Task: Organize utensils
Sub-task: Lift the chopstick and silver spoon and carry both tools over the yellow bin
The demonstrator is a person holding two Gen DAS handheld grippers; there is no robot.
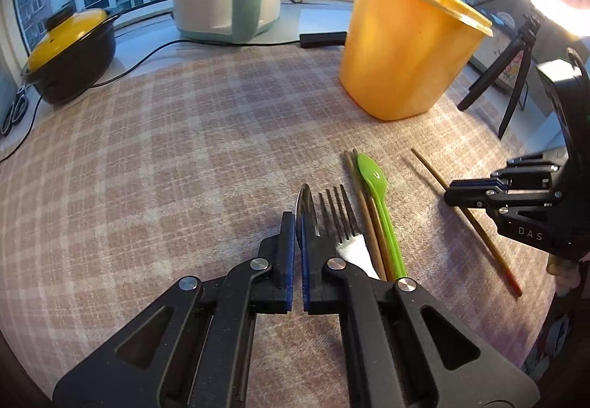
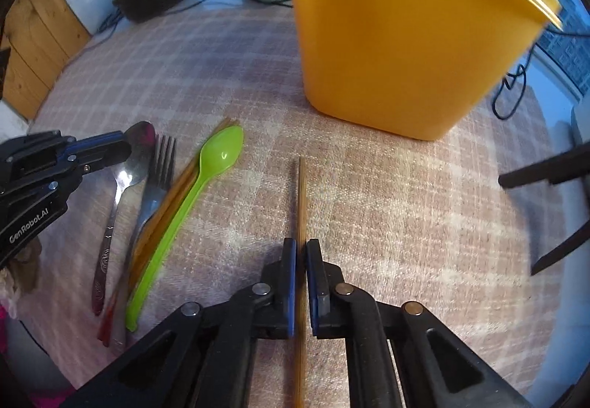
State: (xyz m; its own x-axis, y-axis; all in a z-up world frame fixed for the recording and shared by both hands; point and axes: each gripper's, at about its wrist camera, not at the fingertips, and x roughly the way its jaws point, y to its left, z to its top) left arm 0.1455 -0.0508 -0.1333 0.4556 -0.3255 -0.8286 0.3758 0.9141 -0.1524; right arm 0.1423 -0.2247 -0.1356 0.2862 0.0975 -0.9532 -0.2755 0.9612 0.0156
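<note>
While the left wrist view looks down its own fingers, the left gripper shows its jaws drawn narrow around the bowl of the metal spoon at lower centre, though whether the pads truly pinch it I cannot tell. Just right of it lie the fork, a pair of brown chopsticks and the green spoon, side by side on the checked surface. The yellow holder stands at upper right with sticks already poking from its top. At far right the right gripper sits over a lone chopstick.

From the right wrist view, that chopstick runs straight up the middle of the frame, thin and pale brown, passing between jaws that are nearly shut on it; it seems held, or about to be. The holder fills the upper right, tall and smooth-sided. At left the metal spoon, fork and green spoon fan out, with the left gripper at the spoon's bowl.

To do this step well, I judge the grip should close squarely across the stick, lift it level, then tip it upright above the holder's opening before letting go.
</note>
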